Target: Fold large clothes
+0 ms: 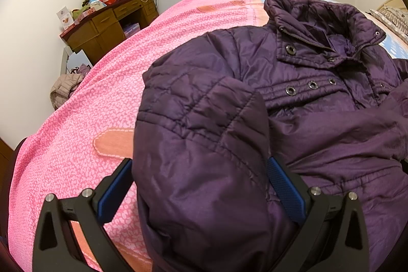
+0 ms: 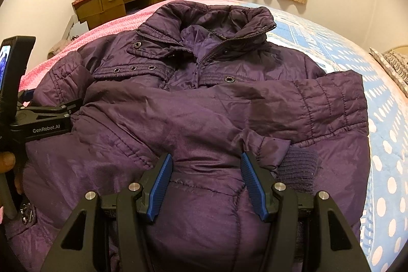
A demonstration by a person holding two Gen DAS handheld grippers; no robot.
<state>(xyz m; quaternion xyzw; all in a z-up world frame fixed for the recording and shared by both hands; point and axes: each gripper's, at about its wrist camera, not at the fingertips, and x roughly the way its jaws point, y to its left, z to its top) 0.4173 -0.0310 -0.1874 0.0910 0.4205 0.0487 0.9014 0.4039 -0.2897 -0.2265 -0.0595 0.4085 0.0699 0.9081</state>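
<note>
Both grippers clamp the purple jacket (image 2: 204, 98): left gripper (image 1: 200, 191), right gripper (image 2: 205, 180); slick padding may slip free, undoing the fold.

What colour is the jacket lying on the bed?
Dark purple, quilted and slightly shiny. The jacket shows best in the right wrist view.

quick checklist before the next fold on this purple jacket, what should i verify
1. Left tool has the sleeve between its pads: ok.
2. Right tool bites jacket fabric: cannot tell, fabric bulges between the pads.
3. Other sleeve already folded across the chest: ok.
4. Collar lying flat: not ok, it stands up.
5. Bed has free space beside the jacket: ok.
</note>
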